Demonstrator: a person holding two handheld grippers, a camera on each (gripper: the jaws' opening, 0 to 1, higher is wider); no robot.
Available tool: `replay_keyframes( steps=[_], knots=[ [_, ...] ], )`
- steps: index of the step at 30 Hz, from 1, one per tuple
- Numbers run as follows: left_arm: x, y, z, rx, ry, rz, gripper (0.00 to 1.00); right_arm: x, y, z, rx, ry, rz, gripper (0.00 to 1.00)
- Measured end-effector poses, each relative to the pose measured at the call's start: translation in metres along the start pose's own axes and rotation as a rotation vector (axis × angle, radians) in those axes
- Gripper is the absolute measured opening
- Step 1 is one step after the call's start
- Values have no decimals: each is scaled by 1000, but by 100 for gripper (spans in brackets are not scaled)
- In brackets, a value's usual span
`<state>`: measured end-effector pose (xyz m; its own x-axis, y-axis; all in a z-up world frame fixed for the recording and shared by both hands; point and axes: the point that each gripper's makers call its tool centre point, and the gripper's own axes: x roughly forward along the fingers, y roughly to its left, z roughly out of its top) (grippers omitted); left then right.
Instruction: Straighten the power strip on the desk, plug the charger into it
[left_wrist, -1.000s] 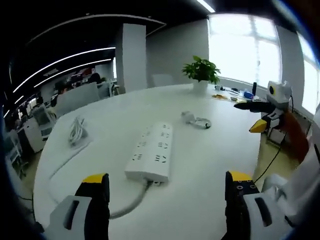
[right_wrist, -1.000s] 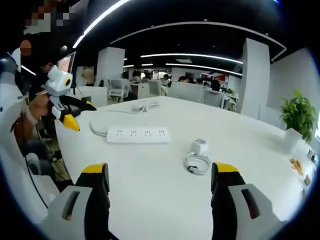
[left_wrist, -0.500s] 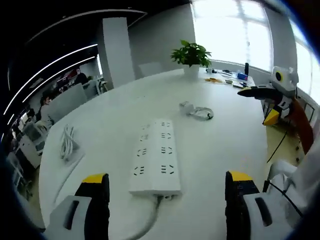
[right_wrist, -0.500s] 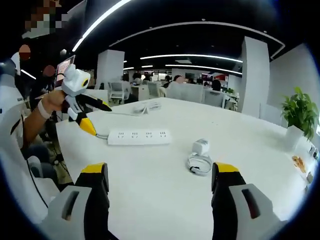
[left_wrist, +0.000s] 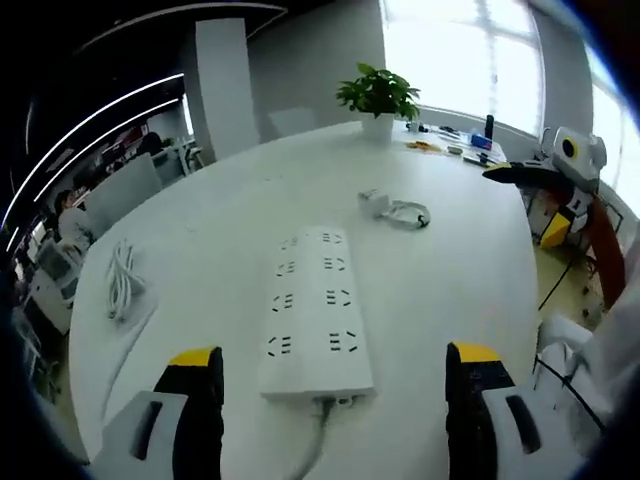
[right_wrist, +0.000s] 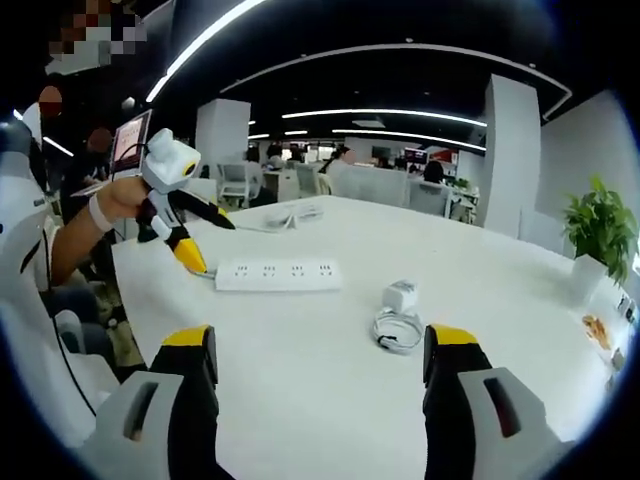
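A white power strip (left_wrist: 315, 310) lay flat on a broad white surface (left_wrist: 210, 230), its cable end nearest the person. In the left gripper view the left tool (left_wrist: 333, 420) hung just short of that end, jaws spread wide and holding nothing, one yellow-tipped jaw to either side of the strip's width. The strip's grey cable (left_wrist: 310, 450) ran out from between the jaws toward the person.

In the right gripper view the left tool (right_wrist: 195, 238) appeared at the strip's (right_wrist: 277, 273) cable end, held by a bare hand (right_wrist: 118, 200), its yellow tip just beside the strip's corner. The right tool (right_wrist: 315, 385) was held back over bare surface, jaws apart and empty.

The charger (right_wrist: 401, 295), a small white block, sat beyond the strip with its cord (right_wrist: 397, 327) coiled beside it, apart from both tools. A potted plant (left_wrist: 377, 95) stood at the far edge, and another bundle of white cable (left_wrist: 120, 285) lay off to one side.

The step in hand looked like straightening the strip. To do it well, I judged, the left tool should close across the strip's narrow width near the cable end, gripping the body rather than the cable, then swing it slowly while keeping it flat on the surface. The sockets should finish facing up and within the right tool's reach.
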<state>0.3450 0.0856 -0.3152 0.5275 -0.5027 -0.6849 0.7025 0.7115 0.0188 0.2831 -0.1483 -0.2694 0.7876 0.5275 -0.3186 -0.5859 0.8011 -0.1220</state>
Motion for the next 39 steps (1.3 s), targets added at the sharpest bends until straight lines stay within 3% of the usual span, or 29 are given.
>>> replay_keyframes(
  steps=[6,16,21,27,31,39],
  knots=[
    [12,1,9,-3,26,-42,87,0,0,-1,5,-2,4,83],
    [27,8,10,33,93,-63,90,-4,-3,-5,5,6,-9,84],
    [34,23,6,76,149,-30,90,-2,5,-8,-63,37,2,86],
    [39,30,4,84,184,-27,89,-5,2,-7,-17,22,5,84],
    [45,10,7,53,173,-129,87,-5,3,-7,-21,25,4,83],
    [61,23,1,43,225,-122,84,-7,5,0,-10,3,8,83]
  ],
)
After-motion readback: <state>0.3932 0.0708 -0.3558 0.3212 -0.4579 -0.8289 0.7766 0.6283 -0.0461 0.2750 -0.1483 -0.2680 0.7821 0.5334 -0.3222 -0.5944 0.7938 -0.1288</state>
